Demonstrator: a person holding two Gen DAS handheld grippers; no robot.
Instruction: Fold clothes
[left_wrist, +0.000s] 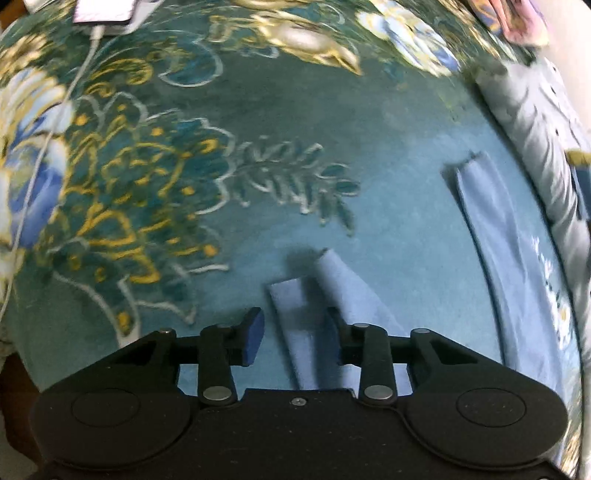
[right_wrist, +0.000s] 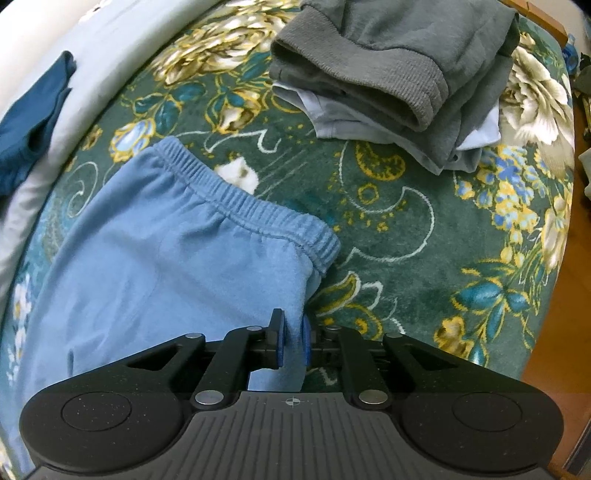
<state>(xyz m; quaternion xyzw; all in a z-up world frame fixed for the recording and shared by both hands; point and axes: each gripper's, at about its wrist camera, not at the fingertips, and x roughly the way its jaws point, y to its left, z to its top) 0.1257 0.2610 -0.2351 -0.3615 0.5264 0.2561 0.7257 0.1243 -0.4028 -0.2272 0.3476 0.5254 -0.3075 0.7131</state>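
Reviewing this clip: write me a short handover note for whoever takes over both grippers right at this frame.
Left gripper: open, with a leg end of the light blue pants lying between its fingers, not clamped.
Right gripper: shut on the pants' side edge, just below the elastic waistband.
Pants lie spread on the floral blanket; the other leg stretches along the right of the left wrist view.
Done: a folded stack, grey garment on top, sits beyond the waistband.
Left: pants show no fold yet; probably close the left gripper on the leg end, then fold.
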